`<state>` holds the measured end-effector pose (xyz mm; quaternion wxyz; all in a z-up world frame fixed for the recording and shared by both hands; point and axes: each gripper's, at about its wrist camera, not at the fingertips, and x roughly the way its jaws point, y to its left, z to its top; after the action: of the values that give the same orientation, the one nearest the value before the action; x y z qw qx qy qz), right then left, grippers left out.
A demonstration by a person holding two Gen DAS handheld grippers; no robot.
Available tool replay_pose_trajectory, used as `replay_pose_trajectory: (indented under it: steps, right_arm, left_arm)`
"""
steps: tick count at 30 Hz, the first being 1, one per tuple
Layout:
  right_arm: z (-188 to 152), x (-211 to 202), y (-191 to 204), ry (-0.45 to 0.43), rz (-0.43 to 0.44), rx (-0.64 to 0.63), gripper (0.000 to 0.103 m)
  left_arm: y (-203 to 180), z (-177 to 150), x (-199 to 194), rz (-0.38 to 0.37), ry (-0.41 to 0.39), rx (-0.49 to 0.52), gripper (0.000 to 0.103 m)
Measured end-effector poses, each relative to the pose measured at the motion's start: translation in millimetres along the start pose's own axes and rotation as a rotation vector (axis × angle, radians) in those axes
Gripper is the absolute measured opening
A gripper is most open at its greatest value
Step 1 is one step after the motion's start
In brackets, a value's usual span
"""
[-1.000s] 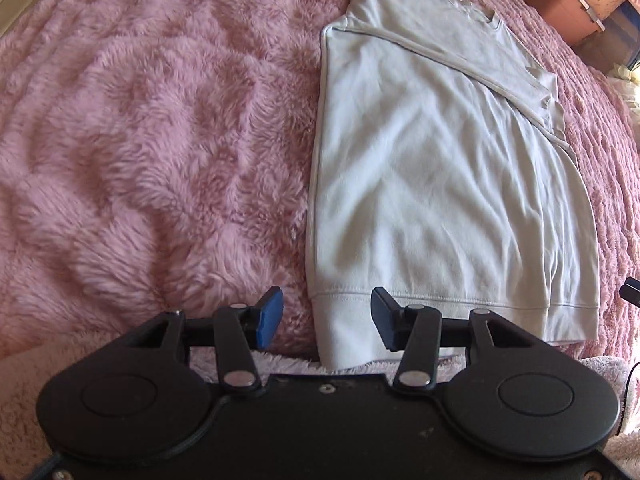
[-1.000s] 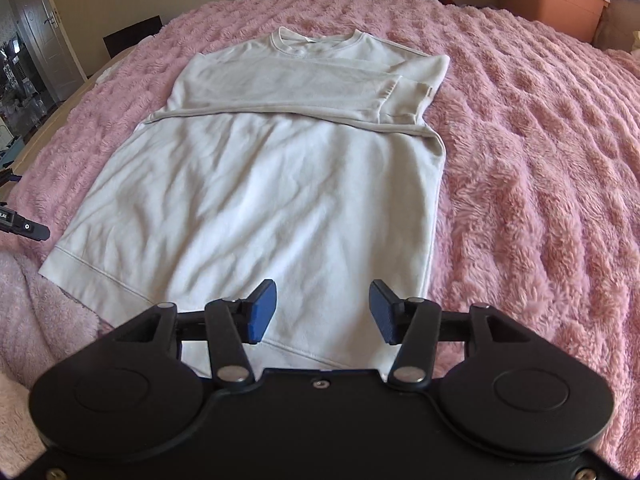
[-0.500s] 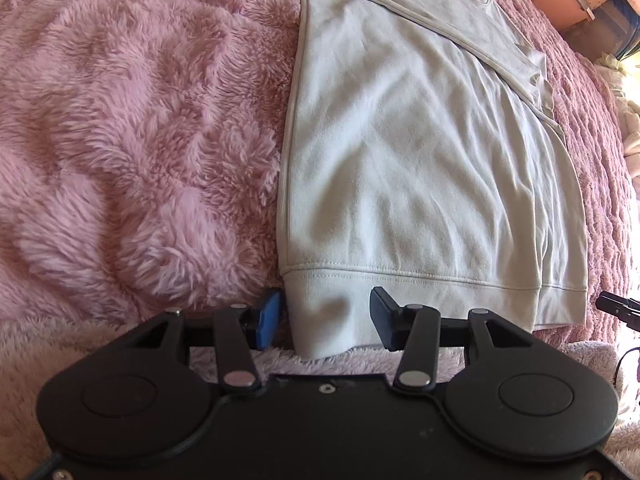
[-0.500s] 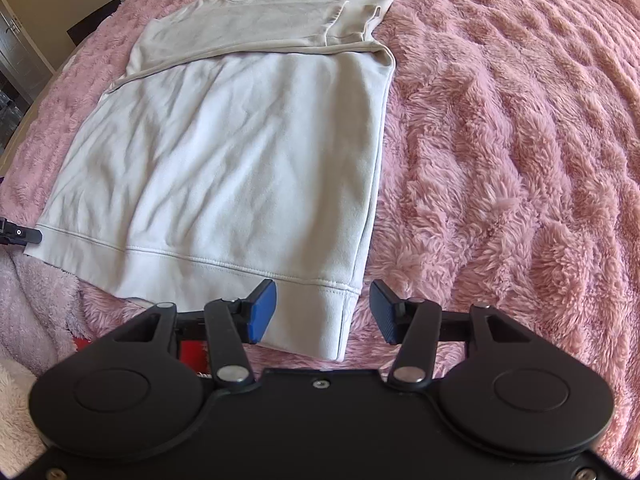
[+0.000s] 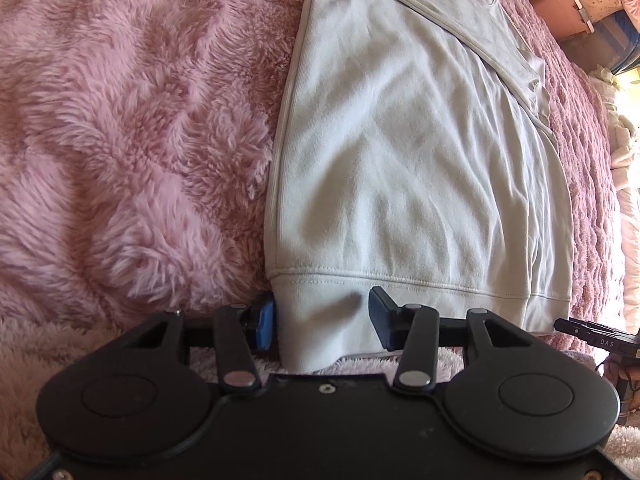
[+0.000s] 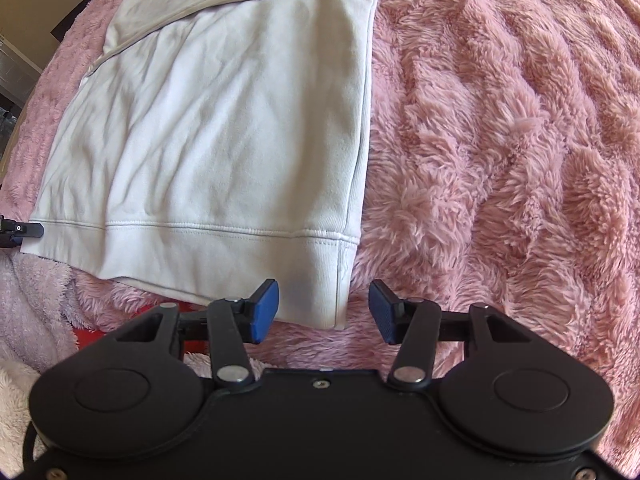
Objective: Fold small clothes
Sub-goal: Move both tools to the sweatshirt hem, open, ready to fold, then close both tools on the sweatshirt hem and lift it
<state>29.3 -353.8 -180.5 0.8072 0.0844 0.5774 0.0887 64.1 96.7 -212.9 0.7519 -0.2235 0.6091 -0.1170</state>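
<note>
A pale grey-white sweatshirt (image 5: 400,160) lies flat on a pink fluffy blanket (image 5: 120,140), sleeves folded across the chest, hem band nearest me. My left gripper (image 5: 322,320) is open, its blue pads either side of the hem's left corner. In the right wrist view the sweatshirt (image 6: 224,132) fills the left half on the blanket (image 6: 500,140). My right gripper (image 6: 323,312) is open around the hem's right corner, which lies between the pads without being pinched. The tip of the right gripper shows at the left wrist view's right edge (image 5: 592,334).
A brown storage box (image 5: 560,8) and light bedding (image 5: 628,152) lie beyond the blanket's far right side. A paler fluffy throw (image 6: 28,300) and something red (image 6: 90,338) lie by the near edge. The left gripper's tip (image 6: 18,230) touches the hem's left end.
Both grippers have moved down and forward to the hem. Each open jaw now straddles a bottom corner of the sweatshirt; both were farther back and higher a second ago.
</note>
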Motion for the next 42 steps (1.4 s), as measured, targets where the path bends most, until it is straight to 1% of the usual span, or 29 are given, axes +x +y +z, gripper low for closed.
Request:
replay_pose_trajectory:
  steps: [1,3,4,5,6,7,9,12,16,19,21,22,24,29,33,36,37,39,42]
  right_arm:
    - [1,2,0,0.004,0.005,0.004,0.037]
    - [1,5,1,0.004,0.011,-0.001,0.029]
    - [2,6,3,0.004,0.008,-0.009,0.021]
    - [2,6,5,-0.001,0.006,-0.015,0.018]
    - [2,5,6,-0.002,0.009,-0.017,0.016]
    - [2,4,9,-0.004,0.007,-0.02,0.016]
    - [2,1,12,-0.01,0.004,-0.015,0.015]
    - [4,-5,12,-0.028,0.014,0.013,0.011]
    - [4,-18,9,-0.051,0.049,0.072,0.011]
    - [5,-30,6,-0.072,0.109,0.104,0.01]
    - [9,-37,6,-0.087,0.152,0.127,0.01]
    - [12,-39,6,-0.095,0.172,0.136,0.01]
    - [19,-45,5,-0.123,0.225,0.166,0.01]
    - [45,-56,5,-0.223,0.316,0.232,0.01]
    - [74,-63,3,-0.323,0.378,0.293,0.01]
    - [99,-65,-3,-0.399,0.423,0.34,0.01]
    - [111,-65,-8,-0.43,0.45,0.363,0.01]
    - [134,-62,-13,-0.484,0.478,0.405,0.01]
    - [168,-54,-21,-0.542,0.522,0.449,0.01]
  left_arm:
    - [1,-1,-1,-0.008,-0.003,0.005,0.045]
    - [3,-2,-4,-0.017,-0.01,0.008,0.042]
    - [3,-3,-4,-0.027,-0.015,0.014,0.038]
    - [2,-4,-4,-0.03,-0.018,0.024,0.033]
    - [1,-5,-5,-0.027,-0.018,0.031,0.016]
    - [3,-6,-7,-0.02,-0.02,0.032,0.014]
    - [5,-8,-10,-0.033,-0.023,0.02,0.008]
    - [10,-9,-15,-0.054,-0.022,0.007,0.005]
    - [14,-12,-23,-0.09,-0.024,-0.018,0.003]
    - [20,-10,-31,-0.153,-0.027,-0.062,0.001]
    - [24,-6,-41,-0.238,-0.037,-0.095,0.001]
    - [23,-3,-46,-0.27,-0.046,-0.103,0.001]
    - [18,4,-55,-0.295,-0.073,-0.093,0.001]
    - [9,35,-73,-0.38,-0.127,-0.089,0.001]
    - [3,72,-85,-0.427,-0.181,-0.089,0.001]
    - [-2,111,-92,-0.481,-0.223,-0.101,0.001]
    - [-5,126,-94,-0.49,-0.239,-0.1,0.001]
    - [-7,159,-96,-0.506,-0.266,-0.096,0.001]
    - [-10,204,-95,-0.519,-0.292,-0.1,0.001]
